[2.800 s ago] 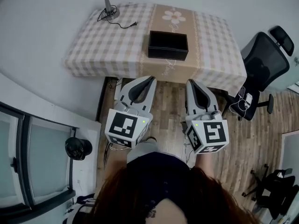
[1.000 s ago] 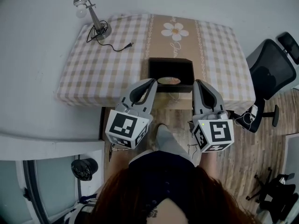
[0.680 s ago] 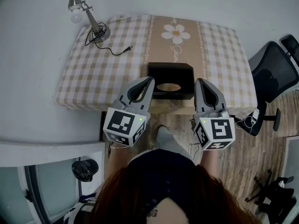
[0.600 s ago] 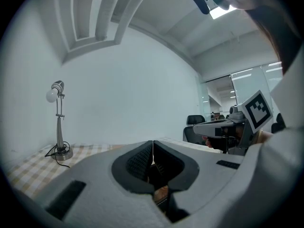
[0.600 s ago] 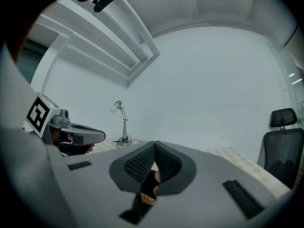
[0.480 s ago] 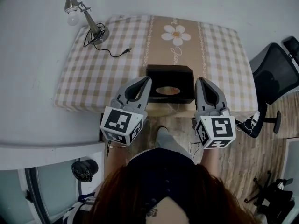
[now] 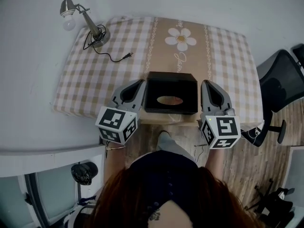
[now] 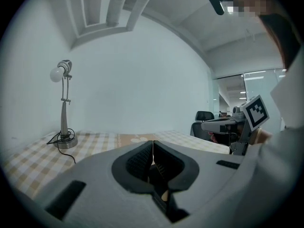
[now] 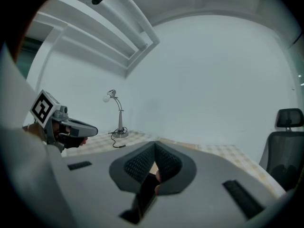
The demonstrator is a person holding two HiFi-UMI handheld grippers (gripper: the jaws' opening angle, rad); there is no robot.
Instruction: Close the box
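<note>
Head view: the box (image 7: 171, 87) is sitting near the front edge of the worktop (image 7: 95, 75), dark, with a pale oval in its top. I can't tell whether a lid or flap is still up. The left hand-held gripper (image 7: 138, 83) and right hand-held gripper (image 7: 207, 84) are now flanking it, one just beside each side wall. A few seconds back they were hanging well short of the worktop, so the walk-up is done and the closing itself is yet to start, I'm judging. A lamp (image 7: 85, 18) is standing at the far left corner, well apart.

Left gripper view: the jaws are pressed together, nothing between them. It's looking across the worktop, and the box isn't showing here.

Right gripper view: same story, jaws clenched and empty, box out of sight, a chair (image 9: 286, 141) at right.

Both tips are riding level with the box sides, so I'm expecting a push with closed tips rather than a grasp.
</note>
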